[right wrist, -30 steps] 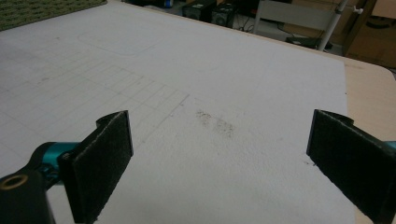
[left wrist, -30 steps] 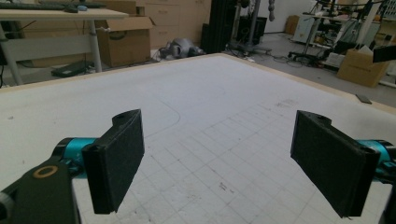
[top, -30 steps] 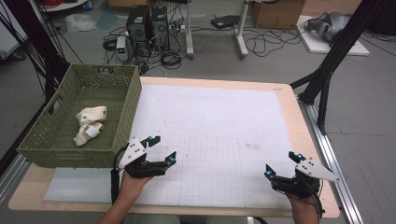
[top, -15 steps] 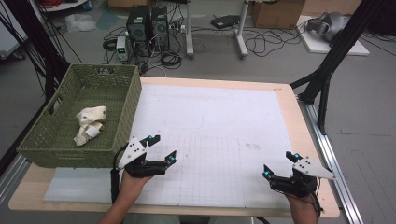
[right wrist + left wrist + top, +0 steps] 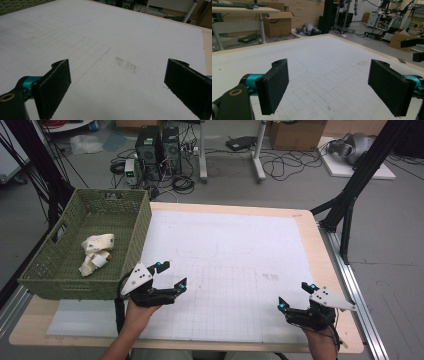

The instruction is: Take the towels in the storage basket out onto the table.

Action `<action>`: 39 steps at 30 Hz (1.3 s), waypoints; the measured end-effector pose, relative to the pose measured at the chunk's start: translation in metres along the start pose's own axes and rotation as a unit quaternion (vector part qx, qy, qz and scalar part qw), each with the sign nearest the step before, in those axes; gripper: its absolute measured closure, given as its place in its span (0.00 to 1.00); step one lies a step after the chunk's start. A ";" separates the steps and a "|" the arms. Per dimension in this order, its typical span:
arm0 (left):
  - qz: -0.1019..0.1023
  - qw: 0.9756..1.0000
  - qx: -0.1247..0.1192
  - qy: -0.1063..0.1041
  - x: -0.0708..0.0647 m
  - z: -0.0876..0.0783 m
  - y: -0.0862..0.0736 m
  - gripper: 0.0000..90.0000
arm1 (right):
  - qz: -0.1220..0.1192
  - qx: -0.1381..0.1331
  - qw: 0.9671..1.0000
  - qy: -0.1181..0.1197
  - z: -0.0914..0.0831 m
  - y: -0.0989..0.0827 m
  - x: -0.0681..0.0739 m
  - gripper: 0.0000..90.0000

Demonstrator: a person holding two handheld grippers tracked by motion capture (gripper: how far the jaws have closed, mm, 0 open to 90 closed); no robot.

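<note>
So not much has moved in the last second: my left gripper (image 5: 171, 275) sits in the same spot just off the front right corner of the green wicker basket (image 5: 131, 210), and my right gripper (image 5: 296, 296) has only slid a touch back toward the near edge of the table, well away from the basket on the far side of the white foam mat (image 5: 235, 245). Both pairs of jaws are spread wide with nothing between them; the two gripper views just look out over bare gridded mat past the black pads (image 5: 275, 85) (image 5: 53, 85). To me that reads as hands parked at rest, so either the job's wrapped or nothing has started. The only stuff nearby is the bundle of cream-colored cloth (image 5: 96, 251) lying inside the basket, toward its near left part, untouched by either gripper. Room-wise it's easy: the whole mat right of the basket is open. What I'd watch is the basket's tall right wall if the left gripper goes in, since it has to come up and over the rim, and the right gripper is close to the table's near right edge with the metal rail (image 5: 357, 290) just beyond.
</note>
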State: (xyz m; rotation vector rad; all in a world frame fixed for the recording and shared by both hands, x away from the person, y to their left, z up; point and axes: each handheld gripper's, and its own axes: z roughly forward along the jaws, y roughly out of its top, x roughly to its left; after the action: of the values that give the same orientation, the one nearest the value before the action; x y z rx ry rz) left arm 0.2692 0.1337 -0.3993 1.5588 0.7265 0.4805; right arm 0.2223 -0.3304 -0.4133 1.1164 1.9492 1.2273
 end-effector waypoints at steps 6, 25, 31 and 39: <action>0.000 1.000 -0.006 -0.002 0.000 -0.001 0.016 0.19 | -0.001 0.003 1.000 0.004 -0.001 0.000 0.001 0.07; -0.007 0.999 -0.009 0.040 0.070 -0.058 0.084 0.19 | 0.006 0.005 1.000 0.010 0.003 0.002 0.005 0.07; -0.022 0.997 -0.002 0.073 0.117 -0.075 0.092 0.19 | 0.006 0.005 1.000 0.009 0.001 0.002 0.005 0.07; -0.030 0.990 0.044 0.131 0.166 -0.086 0.092 0.19 | 0.005 0.010 1.000 0.005 0.004 0.001 0.005 0.07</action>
State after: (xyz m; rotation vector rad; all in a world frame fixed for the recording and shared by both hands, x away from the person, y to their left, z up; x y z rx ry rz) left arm 0.3441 0.3103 -0.3168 1.5662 1.0048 0.6223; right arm 0.2234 -0.3245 -0.4138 1.1335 1.9707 1.2236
